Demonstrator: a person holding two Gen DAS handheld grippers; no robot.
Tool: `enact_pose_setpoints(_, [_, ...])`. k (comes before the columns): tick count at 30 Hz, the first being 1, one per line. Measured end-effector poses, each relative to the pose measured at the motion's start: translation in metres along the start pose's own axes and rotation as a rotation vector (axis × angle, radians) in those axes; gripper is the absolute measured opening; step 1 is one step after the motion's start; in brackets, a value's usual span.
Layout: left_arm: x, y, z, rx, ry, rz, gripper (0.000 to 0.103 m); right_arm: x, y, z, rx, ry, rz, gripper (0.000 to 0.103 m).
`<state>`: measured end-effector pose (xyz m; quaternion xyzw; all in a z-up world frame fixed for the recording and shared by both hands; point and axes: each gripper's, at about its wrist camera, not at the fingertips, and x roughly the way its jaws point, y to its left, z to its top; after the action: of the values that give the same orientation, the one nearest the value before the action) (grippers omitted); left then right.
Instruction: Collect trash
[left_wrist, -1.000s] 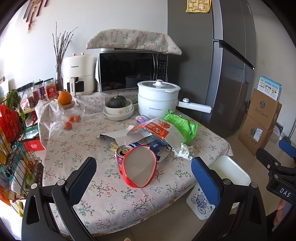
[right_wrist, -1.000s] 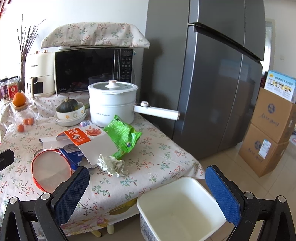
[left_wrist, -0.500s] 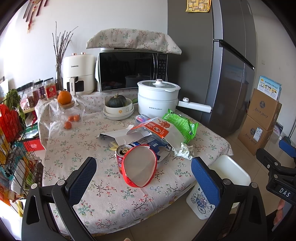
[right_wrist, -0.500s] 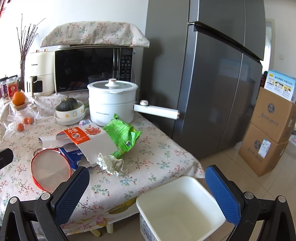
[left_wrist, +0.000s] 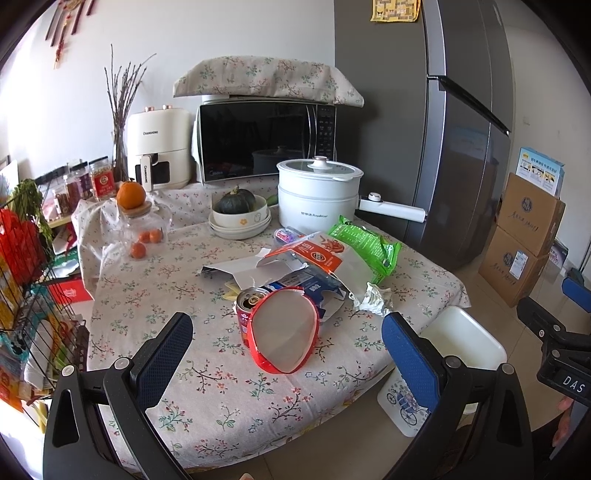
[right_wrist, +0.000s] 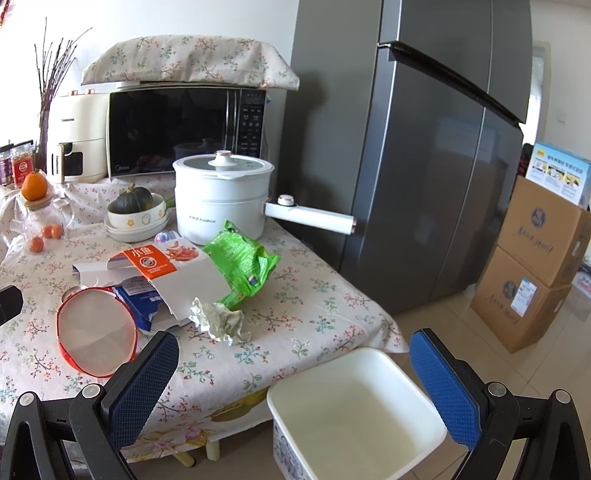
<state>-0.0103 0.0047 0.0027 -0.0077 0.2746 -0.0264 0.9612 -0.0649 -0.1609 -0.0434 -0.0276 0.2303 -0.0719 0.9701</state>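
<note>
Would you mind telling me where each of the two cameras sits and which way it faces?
Left wrist: on the left gripper, facing the table's trash pile past the red-rimmed lid; its open fingers show, and the right gripper at the right edge.
Right wrist: on the right gripper, above the white bin by the table corner; its open fingers show.
Shared: lid, crumpled tissue, green bag, bin, white pot.

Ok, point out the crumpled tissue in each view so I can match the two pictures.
Left wrist: the tissue lies right of centre on the table, just above the left gripper's right finger.
Right wrist: the tissue lies left of centre, above the right gripper's left finger.
Shared landmark: the green bag, just behind the tissue in both.
</note>
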Motion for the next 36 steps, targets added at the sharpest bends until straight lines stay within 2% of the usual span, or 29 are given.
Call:
enact_pose_setpoints(5, [0.007,0.003,-0.005,0.017,0.015,0.003,0.103,0.0,-0.003,0.001,0.008,0.016,0.001,0.103])
enact_pose_setpoints(10, [0.029,0.014,-0.006,0.015,0.086,-0.023,0.103,0.004,0.003,0.01,-0.02,0.054,0.05,0.103])
enact_pose_setpoints(16, [0.071,0.024,0.006,0.064,0.215,-0.03,0.103,0.032,0.007,0.03,-0.045,0.169,0.169,0.103])
enact_pose_setpoints(20, [0.11,0.036,0.01,0.018,0.31,-0.081,0.103,0.066,0.008,0.039,-0.048,0.252,0.21,0.103])
enact_pose_setpoints(23, [0.138,0.049,0.001,-0.021,0.366,-0.123,0.101,0.097,0.01,0.043,-0.042,0.327,0.233,0.103])
enact_pose_setpoints(27, [0.169,0.063,-0.016,-0.131,0.477,-0.197,0.085,0.134,0.012,0.032,-0.028,0.381,0.251,0.103])
enact_pose_setpoints(31, [0.183,0.068,-0.02,-0.18,0.496,-0.24,0.071,0.168,0.013,0.011,-0.038,0.523,0.292,0.103])
enact_pose_setpoints(34, [0.187,0.066,-0.018,-0.192,0.498,-0.27,0.043,0.187,0.017,0.005,-0.056,0.571,0.285,0.103])
enact_pose_setpoints(36, [0.186,0.062,-0.017,-0.187,0.499,-0.286,0.016,0.198,0.022,0.003,-0.076,0.587,0.285,0.103])
